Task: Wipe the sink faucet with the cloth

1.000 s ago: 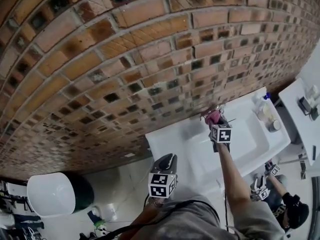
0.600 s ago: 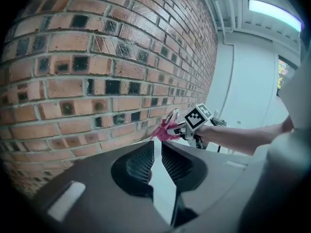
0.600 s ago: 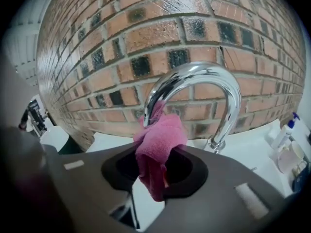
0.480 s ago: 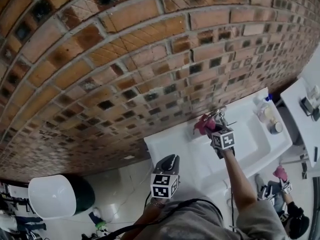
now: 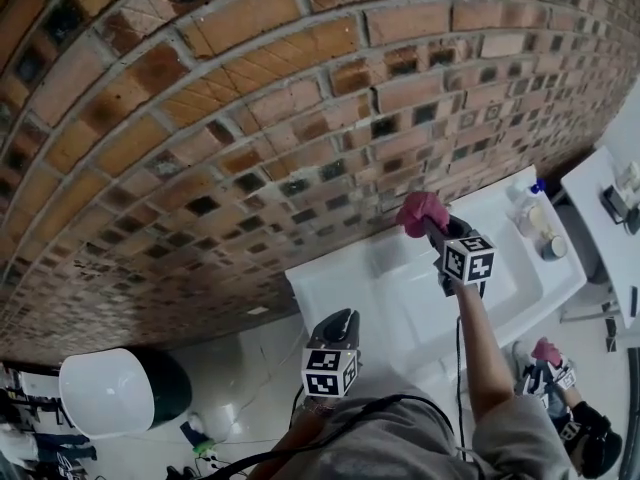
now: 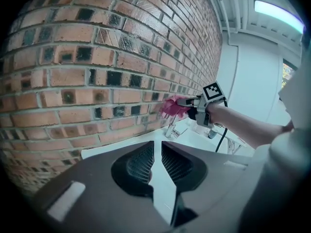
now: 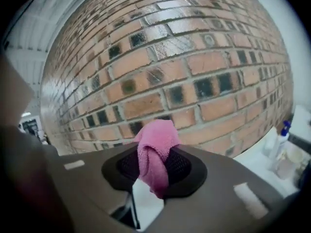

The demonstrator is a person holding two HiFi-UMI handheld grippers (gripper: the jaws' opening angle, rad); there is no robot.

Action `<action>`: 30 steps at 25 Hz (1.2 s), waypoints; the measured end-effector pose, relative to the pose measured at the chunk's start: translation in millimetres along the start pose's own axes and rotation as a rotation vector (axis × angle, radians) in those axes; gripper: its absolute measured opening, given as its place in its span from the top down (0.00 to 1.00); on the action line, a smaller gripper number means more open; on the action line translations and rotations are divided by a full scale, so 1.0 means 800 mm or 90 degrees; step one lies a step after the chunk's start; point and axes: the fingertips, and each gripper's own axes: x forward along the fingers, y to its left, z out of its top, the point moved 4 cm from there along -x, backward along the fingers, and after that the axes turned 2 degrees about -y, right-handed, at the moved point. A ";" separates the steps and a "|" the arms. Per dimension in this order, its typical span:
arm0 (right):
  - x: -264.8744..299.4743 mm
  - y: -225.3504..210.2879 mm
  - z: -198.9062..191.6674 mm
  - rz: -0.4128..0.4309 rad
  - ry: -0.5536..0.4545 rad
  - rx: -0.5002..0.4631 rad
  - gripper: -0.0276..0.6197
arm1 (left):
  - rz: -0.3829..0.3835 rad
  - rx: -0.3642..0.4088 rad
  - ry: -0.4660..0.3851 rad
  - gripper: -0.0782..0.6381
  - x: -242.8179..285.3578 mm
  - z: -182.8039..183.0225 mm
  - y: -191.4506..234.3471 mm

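Note:
My right gripper [image 5: 430, 224] is shut on a bunched pink cloth [image 5: 419, 211] and holds it up in front of the brick wall, above the back edge of the white sink [image 5: 390, 298]. The cloth [image 7: 155, 140] hangs between the right gripper's [image 7: 154, 166] pads. In the left gripper view the chrome faucet [image 6: 171, 129] stands on the sink rim just below the cloth [image 6: 171, 106], apart from it. In the head view I cannot make out the faucet behind the gripper. My left gripper [image 5: 340, 320] hovers near the sink's front left corner, empty, with only a thin slit between its pads [image 6: 158, 144].
The brick wall [image 5: 250, 118] runs right behind the sink. Bottles [image 5: 528, 213] stand at the sink's right end, and a white counter [image 5: 605, 228] lies beyond them. A white bin [image 5: 105, 393] sits on the floor at the lower left.
My right gripper has lifted the pink cloth up off the faucet and a little left, toward the wall. The left gripper has stayed where it was.

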 end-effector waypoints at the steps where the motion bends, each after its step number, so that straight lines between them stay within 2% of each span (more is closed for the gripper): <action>1: -0.004 -0.010 0.005 -0.038 -0.010 -0.022 0.79 | 0.000 0.001 -0.002 0.80 -0.002 0.000 -0.001; 5: -0.013 -0.061 0.009 -0.181 -0.020 -0.087 0.79 | 0.007 -0.003 -0.007 0.80 -0.009 -0.003 0.004; 8: -0.002 -0.097 0.003 -0.272 0.017 -0.145 0.79 | 0.009 -0.008 -0.007 0.80 -0.008 -0.007 0.008; 11: 0.013 -0.123 -0.014 -0.320 0.064 -0.176 0.81 | 0.008 -0.008 -0.003 0.80 -0.006 -0.013 0.008; 15: 0.029 -0.153 -0.083 -0.322 0.195 -0.136 0.81 | -0.005 0.001 -0.007 0.80 -0.002 -0.008 0.001; 16: 0.031 -0.152 -0.098 -0.322 0.209 -0.133 0.81 | -0.008 0.003 -0.006 0.80 -0.001 -0.007 -0.001; 19: 0.034 -0.140 -0.103 -0.326 0.175 -0.137 0.81 | -0.009 0.006 -0.005 0.80 0.003 -0.003 -0.002; 21: 0.033 -0.138 -0.102 -0.323 0.177 -0.122 0.81 | -0.009 0.010 -0.001 0.80 0.007 -0.002 -0.002; 23: 0.028 -0.130 -0.118 -0.287 0.216 -0.076 0.81 | -0.013 0.015 0.005 0.80 0.010 -0.004 -0.006; 25: 0.022 -0.119 -0.132 -0.238 0.246 -0.054 0.81 | -0.018 0.019 0.010 0.80 0.011 -0.006 -0.012; 30: 0.013 -0.089 -0.100 -0.140 0.166 -0.076 0.81 | -0.021 0.022 0.012 0.80 0.014 -0.005 -0.014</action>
